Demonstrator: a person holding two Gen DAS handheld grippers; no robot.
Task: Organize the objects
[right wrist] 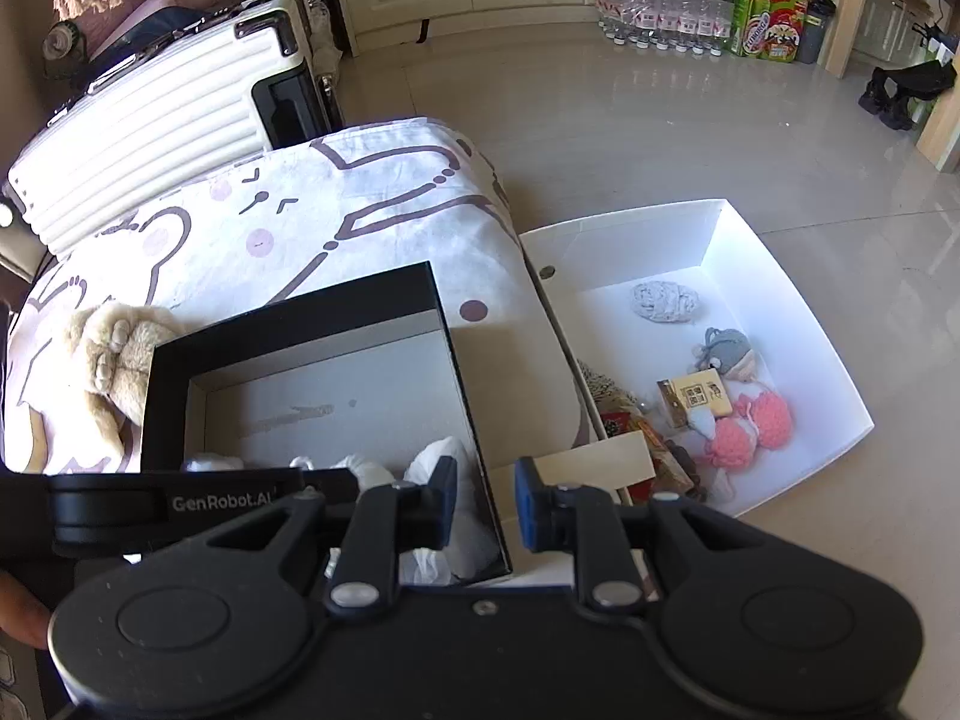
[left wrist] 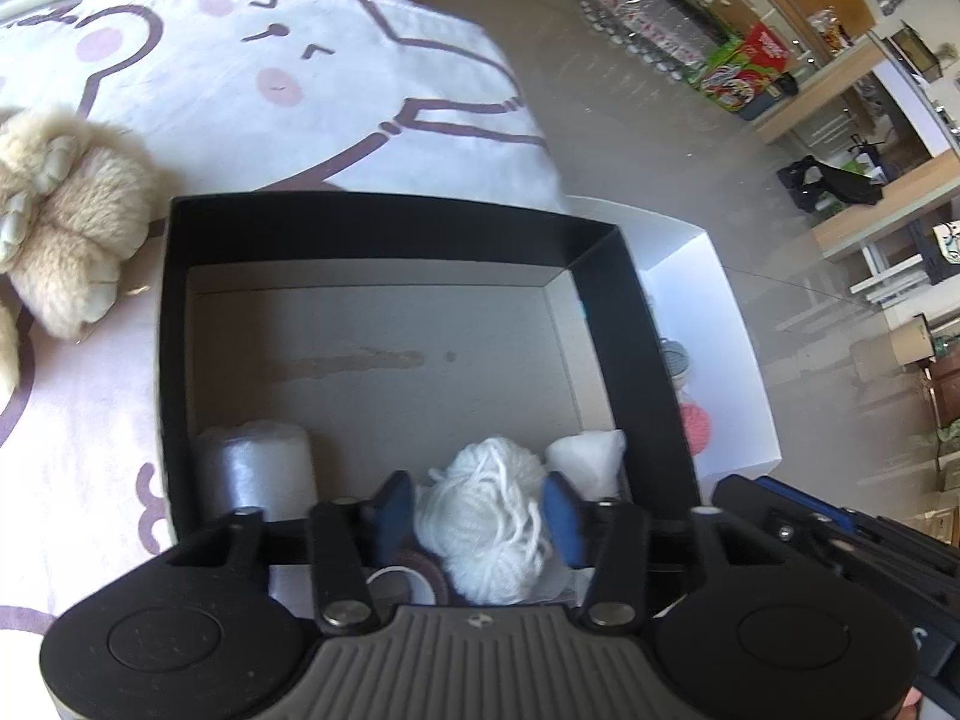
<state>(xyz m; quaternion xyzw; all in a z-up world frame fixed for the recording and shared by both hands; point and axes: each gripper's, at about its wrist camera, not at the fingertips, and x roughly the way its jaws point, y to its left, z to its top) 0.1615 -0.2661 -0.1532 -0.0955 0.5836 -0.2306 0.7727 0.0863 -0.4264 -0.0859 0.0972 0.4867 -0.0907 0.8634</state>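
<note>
- Two boxes: one black box (left wrist: pixel 384 222) on the printed sheet (left wrist: pixel 336 90), one white box (right wrist: pixel 798 324) on the floor beside it.
- One left gripper (left wrist: pixel 480 510), closed on one ball of white yarn (left wrist: pixel 486 516) inside the black box.
- One right gripper (right wrist: pixel 486 498), jaws nearly shut, holding nothing, straddling the black box's wall.
- One plush toy (left wrist: pixel 66 204) beside the black box.

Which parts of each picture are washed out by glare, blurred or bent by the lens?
Left wrist view: the white yarn is soft and overexposed, and the black box rim bows. Right wrist view: sunlight bleaches the white box wall, and the suitcase curves near the edge.
</note>
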